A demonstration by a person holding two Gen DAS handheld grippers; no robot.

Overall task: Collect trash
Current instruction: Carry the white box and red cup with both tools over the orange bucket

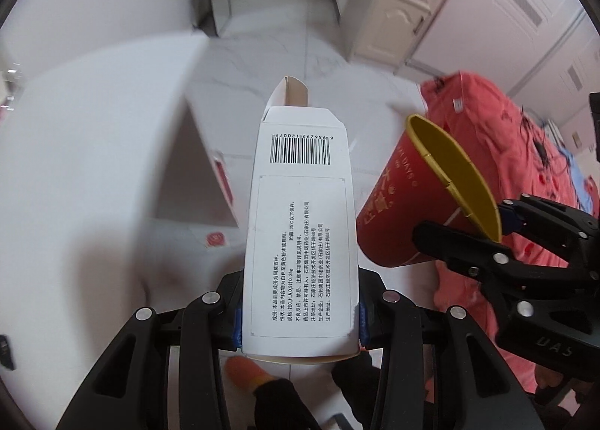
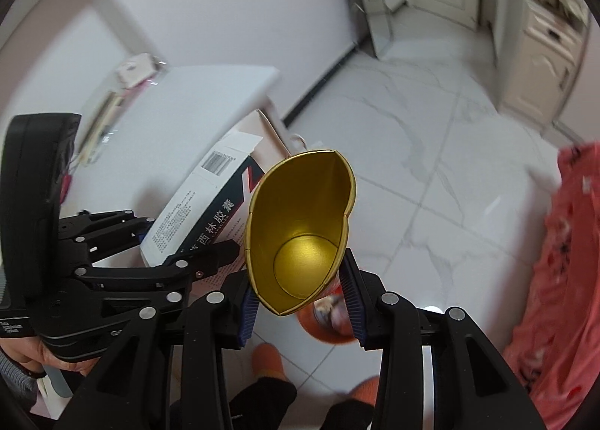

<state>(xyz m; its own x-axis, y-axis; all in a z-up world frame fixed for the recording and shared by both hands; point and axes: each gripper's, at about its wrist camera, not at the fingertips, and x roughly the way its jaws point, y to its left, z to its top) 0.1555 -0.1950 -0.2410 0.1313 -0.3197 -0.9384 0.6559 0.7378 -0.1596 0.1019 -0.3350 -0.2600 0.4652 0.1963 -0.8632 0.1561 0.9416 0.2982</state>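
My left gripper is shut on a white medicine carton with a barcode and an open end flap, held out over the floor. To its right, my right gripper clamps a red paper cup with a gold inside, squashed to an oval. In the right wrist view the right gripper is shut on that cup, whose mouth faces the camera. The carton sits left of it in the left gripper. Both grippers point steeply down.
A white table stands at the left with a cardboard box beneath it. Pink bedding lies on the right, also seen as bedding. Marble floor tiles lie ahead. The person's orange slippers are below.
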